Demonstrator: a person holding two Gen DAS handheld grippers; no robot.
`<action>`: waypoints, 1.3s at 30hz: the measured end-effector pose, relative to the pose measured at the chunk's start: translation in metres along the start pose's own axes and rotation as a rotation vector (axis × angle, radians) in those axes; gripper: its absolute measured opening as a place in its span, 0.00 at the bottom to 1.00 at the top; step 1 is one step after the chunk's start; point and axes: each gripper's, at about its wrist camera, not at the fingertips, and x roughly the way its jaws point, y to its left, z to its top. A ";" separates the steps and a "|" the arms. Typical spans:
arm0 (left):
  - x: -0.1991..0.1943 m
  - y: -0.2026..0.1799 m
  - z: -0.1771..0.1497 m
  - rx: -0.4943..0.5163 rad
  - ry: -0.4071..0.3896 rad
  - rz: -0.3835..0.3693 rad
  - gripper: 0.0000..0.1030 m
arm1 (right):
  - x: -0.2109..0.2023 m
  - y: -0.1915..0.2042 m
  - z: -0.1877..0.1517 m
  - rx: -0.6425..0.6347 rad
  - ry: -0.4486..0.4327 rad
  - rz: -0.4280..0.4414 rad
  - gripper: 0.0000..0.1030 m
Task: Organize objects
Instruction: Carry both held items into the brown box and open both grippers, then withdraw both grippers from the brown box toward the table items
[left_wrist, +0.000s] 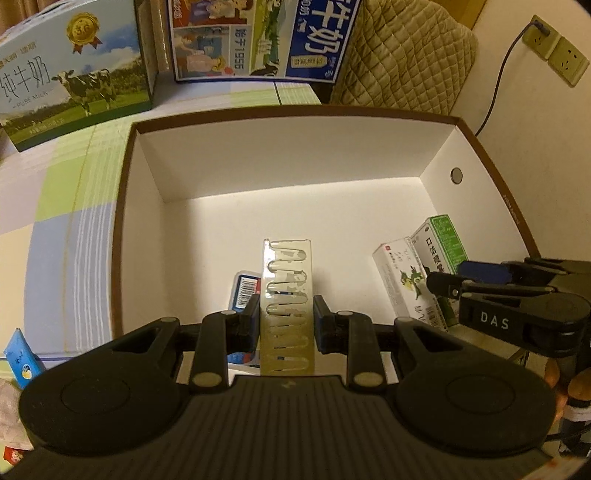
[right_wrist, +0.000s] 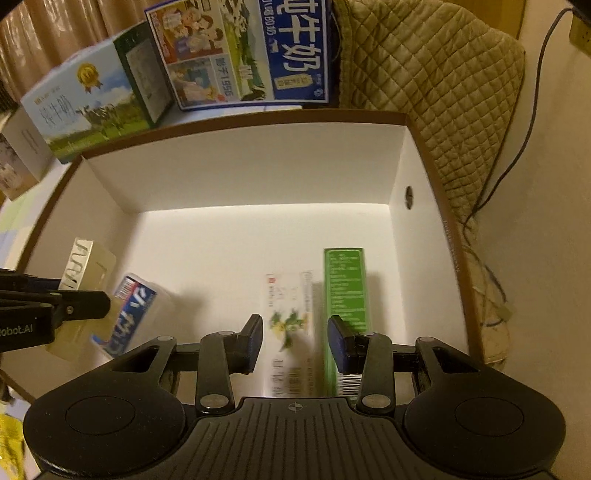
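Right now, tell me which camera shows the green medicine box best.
The right wrist view: the green medicine box lies lengthwise just ahead of the right gripper, its green printed face largely visible, though blurred. In the left wrist view the same box sits at the edge, partly hidden behind the right gripper.

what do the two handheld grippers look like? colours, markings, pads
Both are matte black plastic. Left gripper: ribbed centre plate, two round side discs, silver pivot pins, dark blue pads on the fingers. Right gripper: same build, with a small crosshair mark on the ribbed plate. In the left view it shows white "DAS" lettering on its side.
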 end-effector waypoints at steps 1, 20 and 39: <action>0.002 -0.001 0.000 -0.001 0.004 -0.003 0.23 | -0.001 -0.001 -0.001 0.002 -0.003 0.007 0.42; -0.005 -0.010 -0.001 0.035 -0.022 -0.041 0.64 | -0.030 -0.004 -0.012 0.036 -0.015 0.087 0.54; -0.070 0.006 -0.032 0.022 -0.089 -0.022 0.78 | -0.082 0.011 -0.031 0.042 -0.072 0.101 0.65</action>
